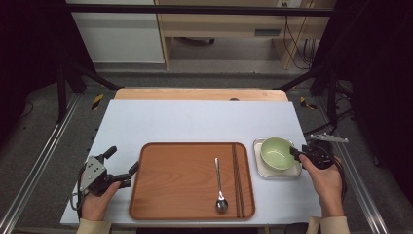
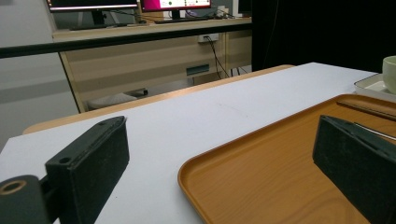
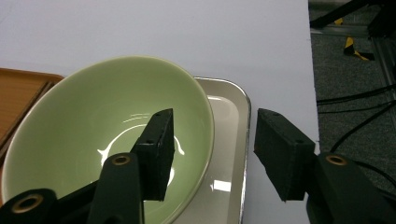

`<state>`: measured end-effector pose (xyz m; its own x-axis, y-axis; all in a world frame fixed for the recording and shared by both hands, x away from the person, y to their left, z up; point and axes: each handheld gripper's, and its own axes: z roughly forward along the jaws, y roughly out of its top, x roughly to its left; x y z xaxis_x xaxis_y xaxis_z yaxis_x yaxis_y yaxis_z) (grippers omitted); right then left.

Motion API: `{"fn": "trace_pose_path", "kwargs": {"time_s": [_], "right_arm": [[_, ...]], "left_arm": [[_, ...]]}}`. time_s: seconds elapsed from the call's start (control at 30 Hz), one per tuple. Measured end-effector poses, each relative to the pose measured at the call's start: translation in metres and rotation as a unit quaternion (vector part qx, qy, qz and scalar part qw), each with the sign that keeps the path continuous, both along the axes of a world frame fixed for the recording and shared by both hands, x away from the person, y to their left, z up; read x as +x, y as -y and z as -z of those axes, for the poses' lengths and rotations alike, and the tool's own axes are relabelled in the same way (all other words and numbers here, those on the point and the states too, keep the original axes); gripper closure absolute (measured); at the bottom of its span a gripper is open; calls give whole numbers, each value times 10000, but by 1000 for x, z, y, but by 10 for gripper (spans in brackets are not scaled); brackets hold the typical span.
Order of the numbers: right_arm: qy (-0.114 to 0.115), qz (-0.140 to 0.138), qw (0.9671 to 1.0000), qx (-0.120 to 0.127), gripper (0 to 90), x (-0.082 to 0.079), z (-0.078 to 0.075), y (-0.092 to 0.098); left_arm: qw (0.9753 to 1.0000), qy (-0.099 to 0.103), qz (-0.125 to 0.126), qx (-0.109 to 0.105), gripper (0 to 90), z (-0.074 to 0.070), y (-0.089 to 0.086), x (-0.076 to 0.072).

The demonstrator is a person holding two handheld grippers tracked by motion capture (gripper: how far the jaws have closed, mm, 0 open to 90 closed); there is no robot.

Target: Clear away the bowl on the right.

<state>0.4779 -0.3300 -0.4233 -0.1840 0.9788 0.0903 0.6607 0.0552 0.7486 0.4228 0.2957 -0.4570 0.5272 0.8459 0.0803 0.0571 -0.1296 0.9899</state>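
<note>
We are reaching our right tool [image 3: 210,154] to the green bowl [image 3: 93,126], which is sitting on a small white plate [image 3: 231,116] just right of the wooden tray [image 1: 185,183]. The jaws are standing open around its rim, one inside, one outside. It is looking glazed, stiff, slippery and breakable, so the rim is the place to grip. Our left tool [image 1: 123,168] is waiting open left of the tray. We are reading no labels.

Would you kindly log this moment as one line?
right gripper: open, jaws straddling green bowl rim | left gripper: open, beside tray
</note>
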Motion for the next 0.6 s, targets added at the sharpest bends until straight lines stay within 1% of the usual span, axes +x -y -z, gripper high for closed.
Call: {"fn": "trace_pose_path", "kwargs": {"time_s": [0.03,0.1,0.23,0.27,0.37,0.43,0.47,0.5,0.6], "right_arm": [[-60,36,10000,22,504,1,1,-1],[-154,12,9999,17,526,4,6,-2],[-319,67,9994,106,574,8,11,-4],[-314,69,9994,101,588,9,12,-3],[-422,108,9990,140,617,13,14,-5],[-471,119,9988,90,634,15,15,-6],[-501,136,9986,107,643,16,16,-6],[-500,103,9987,64,650,17,17,-6],[-556,114,9984,61,672,18,18,-7]], "left_arm": [[10000,-3,0,2,33,0,0,0],[10000,-3,4,9,33,0,1,-1],[10000,3,7,14,35,0,1,0],[10000,-4,11,22,35,0,1,0],[10000,-3,12,20,35,0,1,0],[10000,2,7,14,35,0,1,-1],[10000,6,8,15,35,0,1,-1],[10000,10,5,12,36,0,1,-1],[10000,10,10,26,36,0,1,-1]]}}
